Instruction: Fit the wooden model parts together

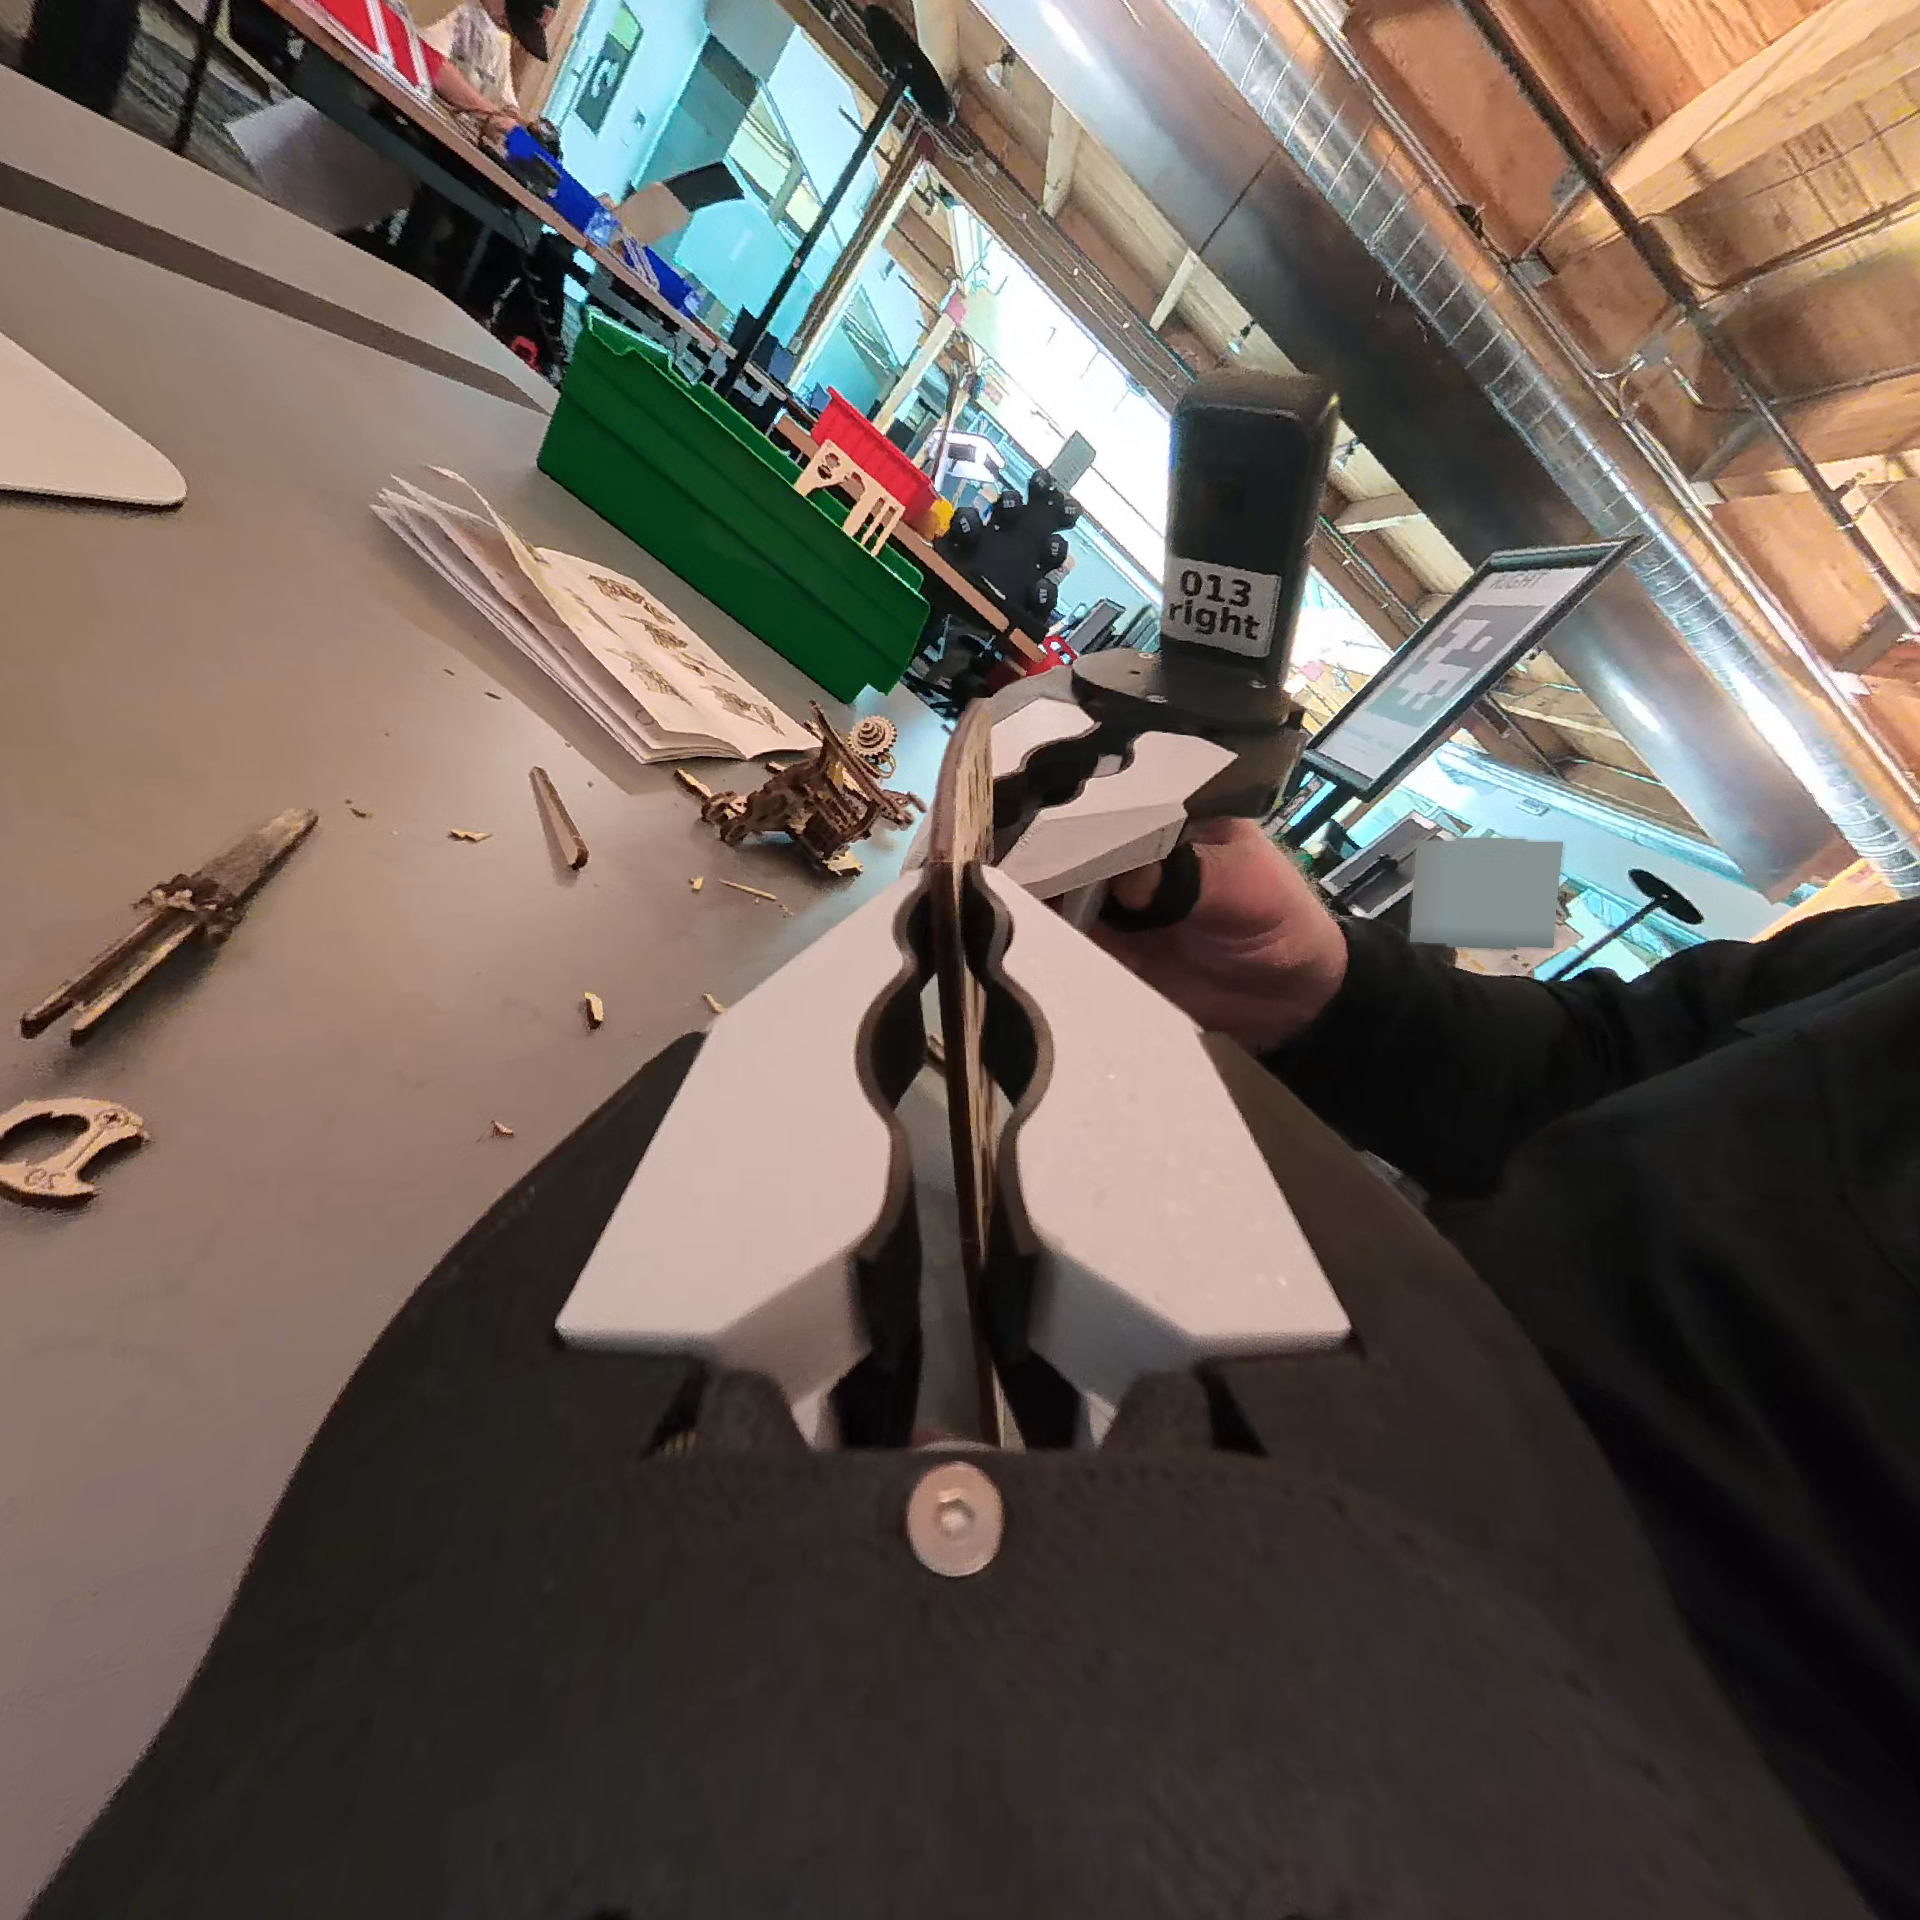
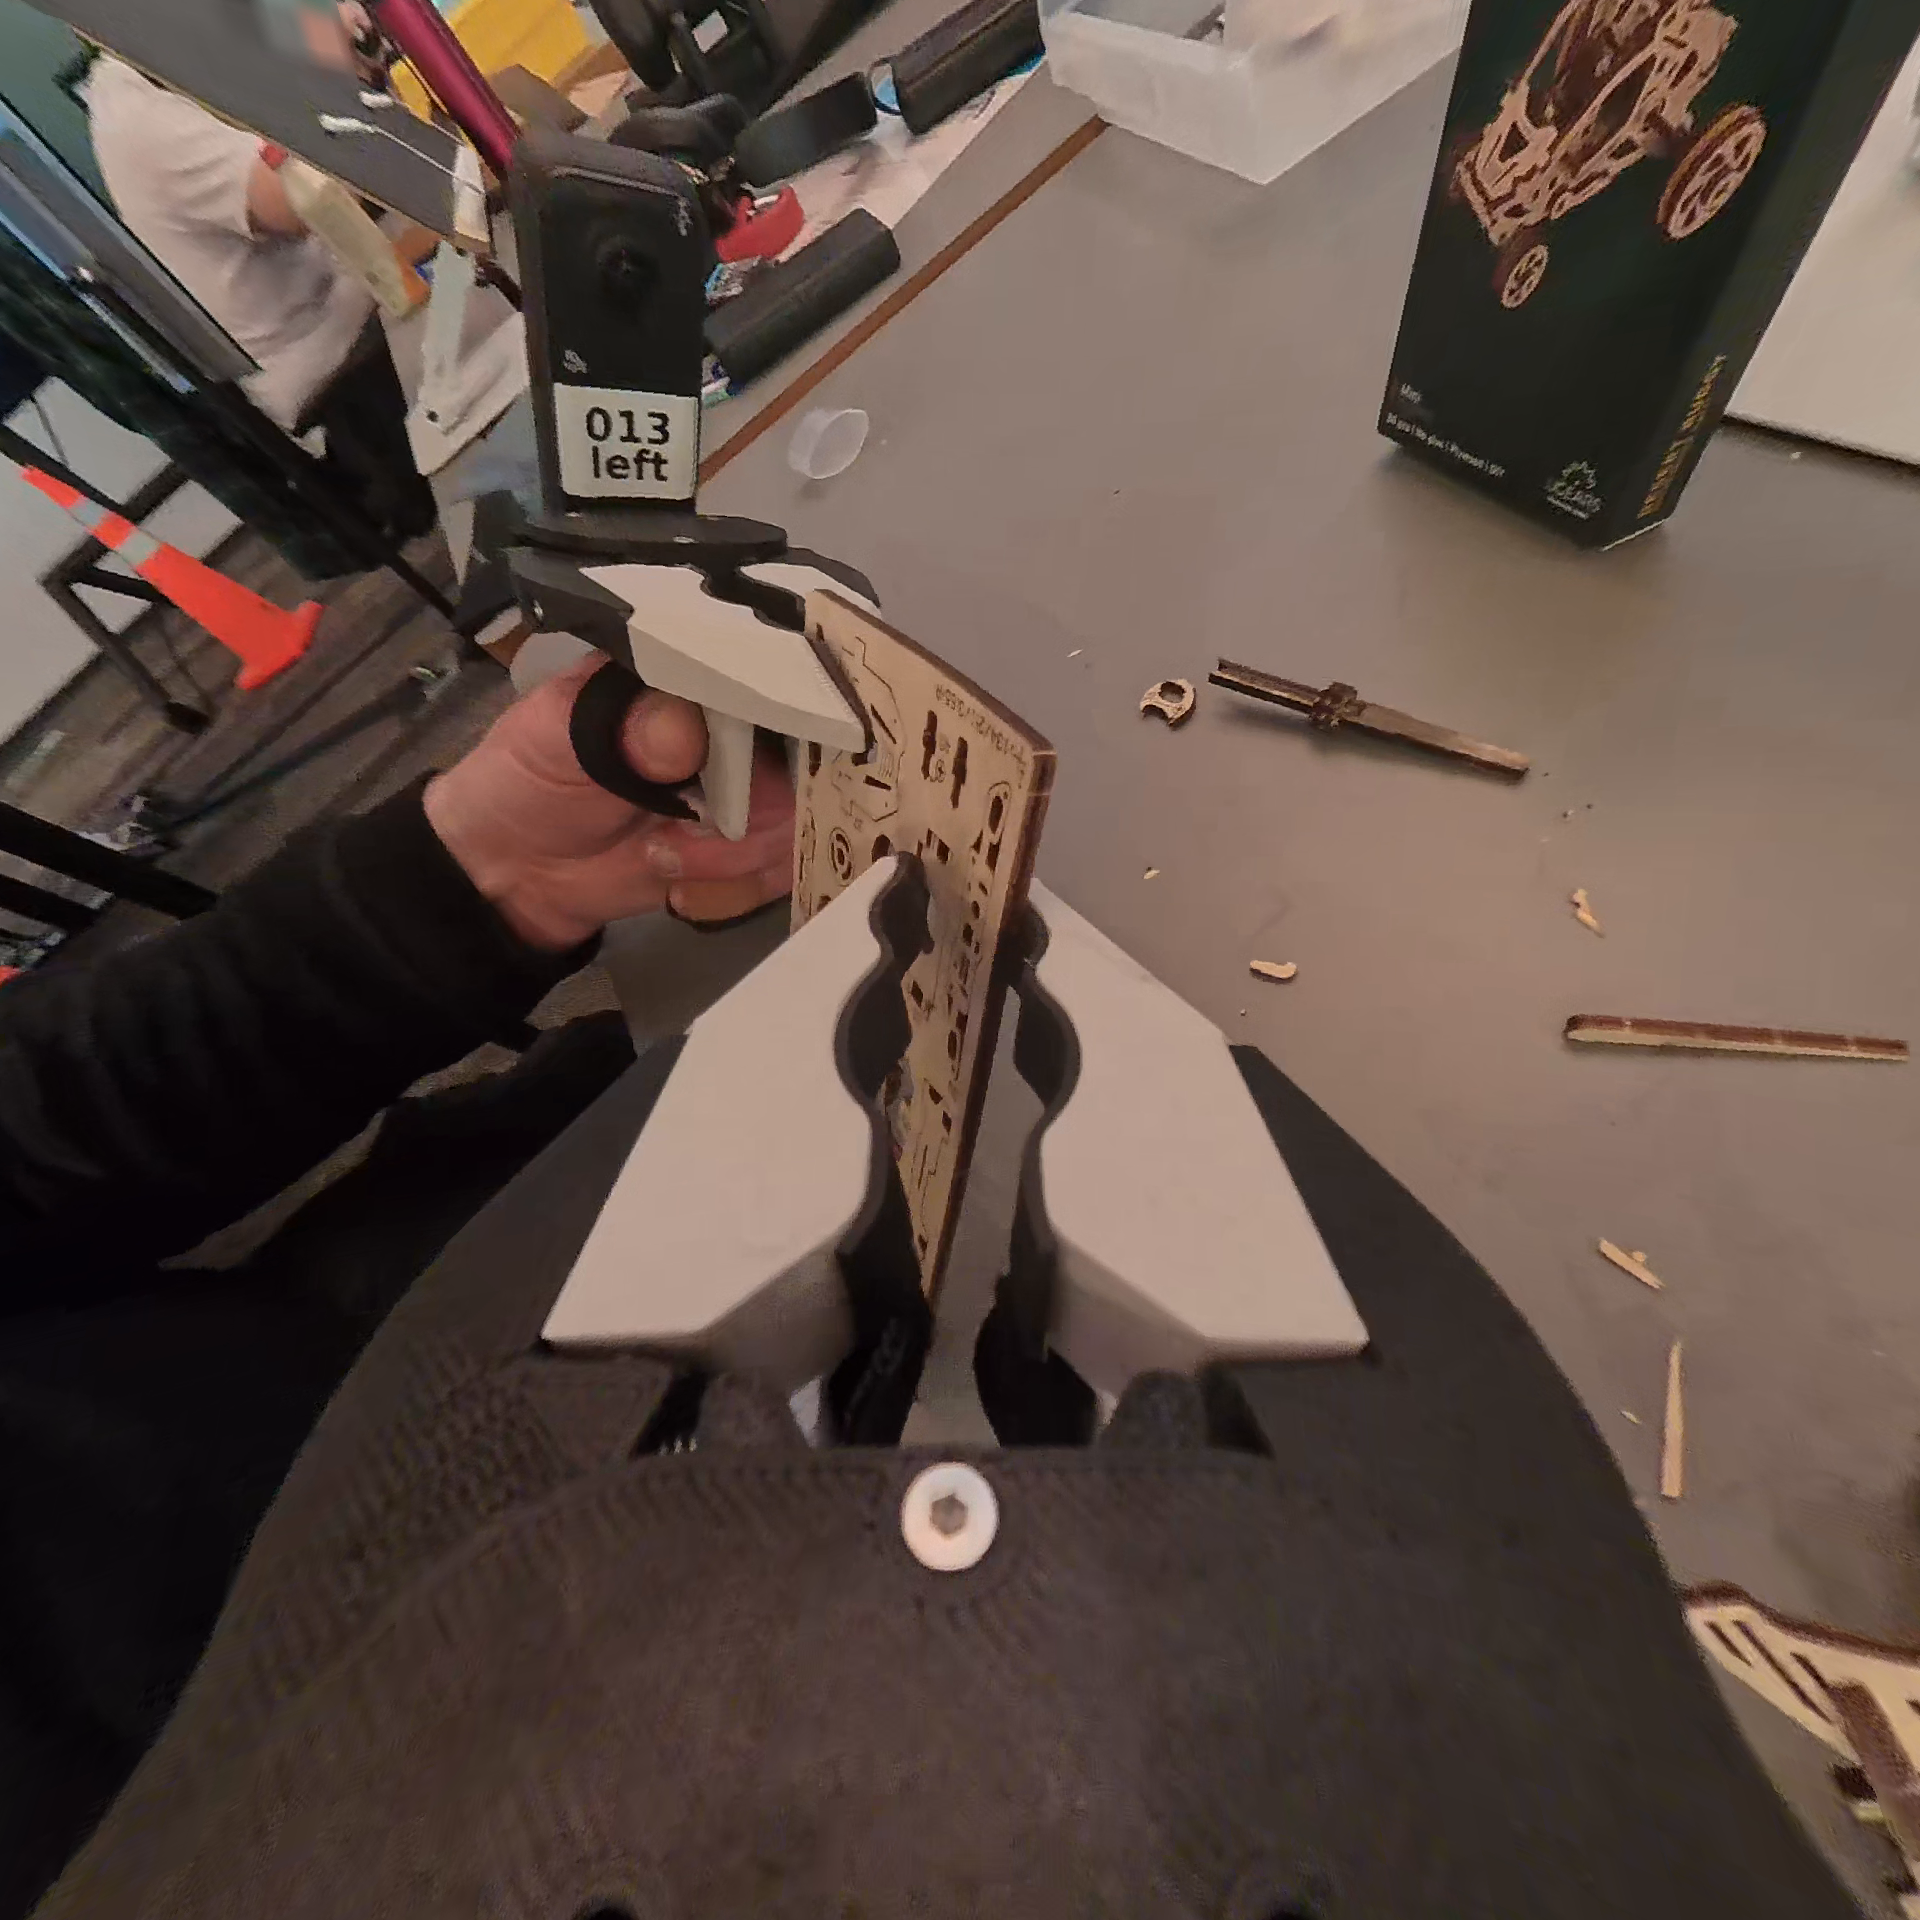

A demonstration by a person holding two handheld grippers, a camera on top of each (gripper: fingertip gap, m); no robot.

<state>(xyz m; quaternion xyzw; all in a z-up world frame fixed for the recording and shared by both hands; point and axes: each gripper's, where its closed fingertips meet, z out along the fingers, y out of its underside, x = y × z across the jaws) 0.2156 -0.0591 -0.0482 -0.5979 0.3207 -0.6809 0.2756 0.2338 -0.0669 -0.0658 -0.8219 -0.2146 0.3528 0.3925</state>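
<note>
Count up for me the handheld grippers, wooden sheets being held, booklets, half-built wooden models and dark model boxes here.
Grippers: 2 (left gripper, right gripper)
Wooden sheet, held by both: 1
Booklet: 1
Half-built model: 1
Model box: 1
Total: 6

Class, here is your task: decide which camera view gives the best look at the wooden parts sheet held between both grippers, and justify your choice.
The right wrist view shows it best: the wooden parts sheet turns its flat, laser-cut face toward the camera, clamped by the right gripper and the left gripper. The left wrist view shows it only edge-on, a thin dark strip.
</note>
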